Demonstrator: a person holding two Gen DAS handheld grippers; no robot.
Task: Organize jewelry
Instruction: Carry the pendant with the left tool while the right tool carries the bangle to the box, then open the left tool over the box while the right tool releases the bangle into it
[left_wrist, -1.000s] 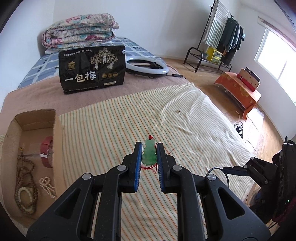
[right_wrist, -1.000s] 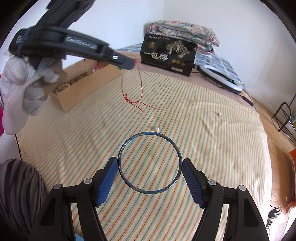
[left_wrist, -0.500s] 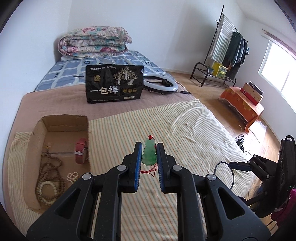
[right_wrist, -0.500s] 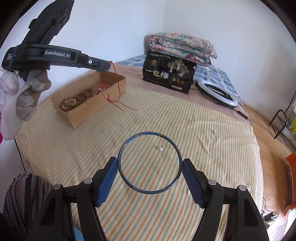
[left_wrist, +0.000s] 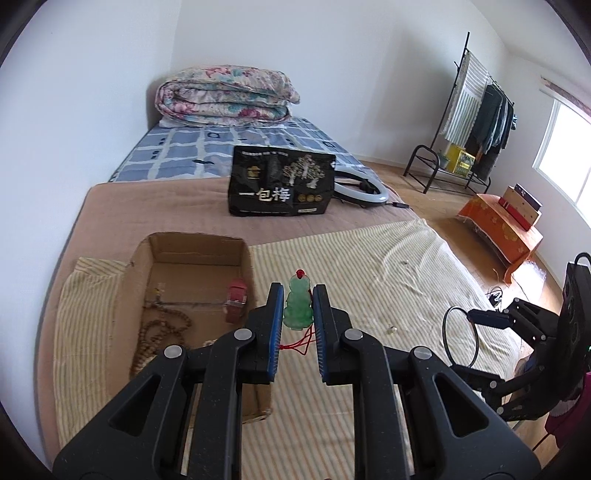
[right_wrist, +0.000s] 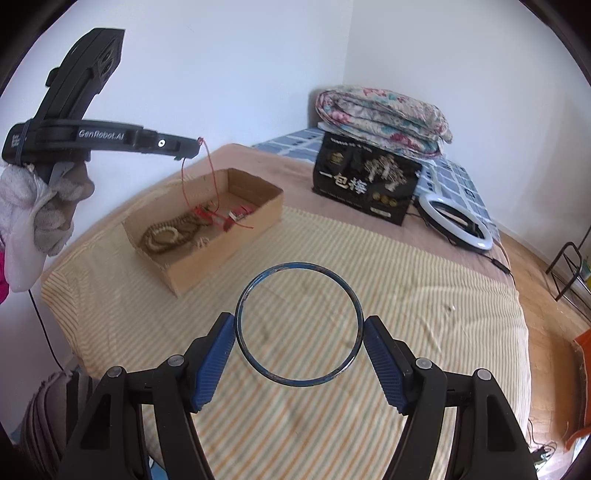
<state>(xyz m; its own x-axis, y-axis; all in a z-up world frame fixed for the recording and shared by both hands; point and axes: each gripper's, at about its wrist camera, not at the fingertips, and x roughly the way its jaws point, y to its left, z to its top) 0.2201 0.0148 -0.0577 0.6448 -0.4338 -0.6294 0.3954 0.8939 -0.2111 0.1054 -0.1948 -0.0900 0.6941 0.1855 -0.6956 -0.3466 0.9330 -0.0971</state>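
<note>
- Left wrist view: the left gripper (left_wrist: 298, 308) was clamped on a green pendant (left_wrist: 297, 307), beside the cardboard box (left_wrist: 249, 266); its trailing red cord (left_wrist: 300, 343) could snag the box wall on release.
- Right wrist view: the right gripper (right_wrist: 299, 334) pinched a thin blue bangle (right_wrist: 299, 325) by its rim above the striped cloth (right_wrist: 424, 314), short of the box; such an edge grip could let it pivot or slip.

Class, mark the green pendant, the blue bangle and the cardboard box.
green pendant (left_wrist: 297, 305), left wrist view, middle of the carved body.
blue bangle (right_wrist: 246, 290), right wrist view, upper left rim.
cardboard box (right_wrist: 221, 258), right wrist view, outer side wall.
</note>
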